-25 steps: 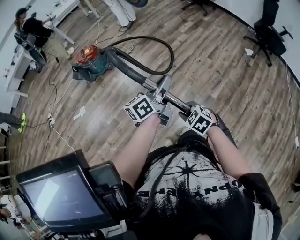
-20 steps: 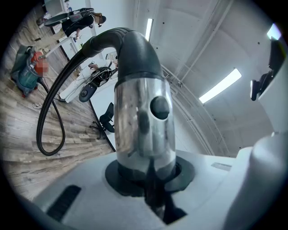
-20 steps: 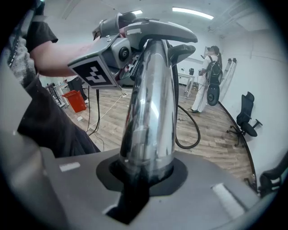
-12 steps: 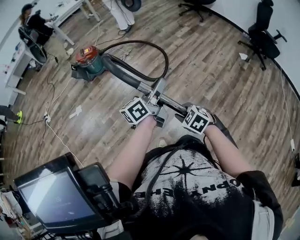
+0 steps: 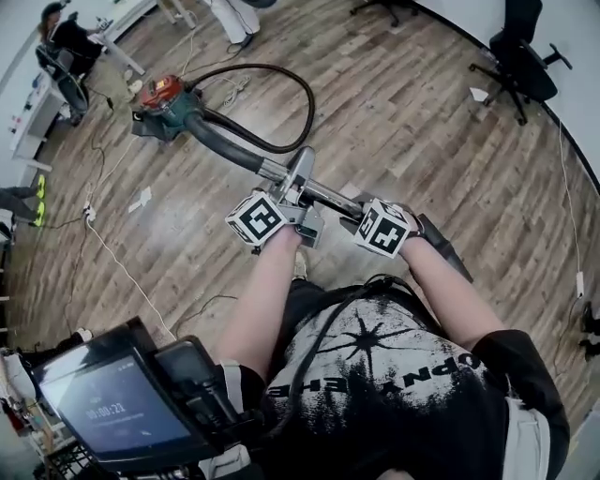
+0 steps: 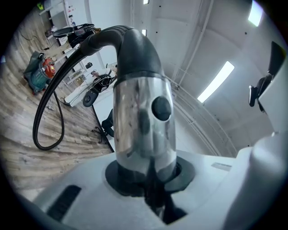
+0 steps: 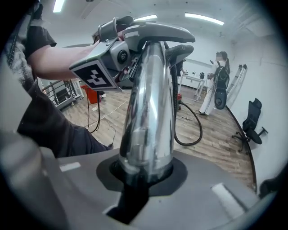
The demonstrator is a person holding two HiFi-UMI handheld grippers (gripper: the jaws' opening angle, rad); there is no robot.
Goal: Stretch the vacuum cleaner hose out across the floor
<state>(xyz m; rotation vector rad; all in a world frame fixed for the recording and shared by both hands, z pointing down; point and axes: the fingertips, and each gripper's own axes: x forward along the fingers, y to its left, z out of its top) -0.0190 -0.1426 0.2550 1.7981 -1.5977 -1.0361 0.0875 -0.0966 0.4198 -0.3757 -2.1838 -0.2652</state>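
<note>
judging by the hose (image 5: 312,98) lying looped on the floor (image 5: 422,122) beside the canister (image 5: 159,98) near its far left edge, little is stretched; the chrome wand (image 5: 323,194) is pinched by left tool (image 5: 298,192) and right tool (image 5: 354,214).

Bright ceiling strip lights (image 6: 216,81); fisheye-bent edges

Wood-plank floor (image 5: 422,141), white walls (image 5: 459,11), blk office chair (image 5: 520,61), ceiling strip lts (image 7: 203,18).
</note>
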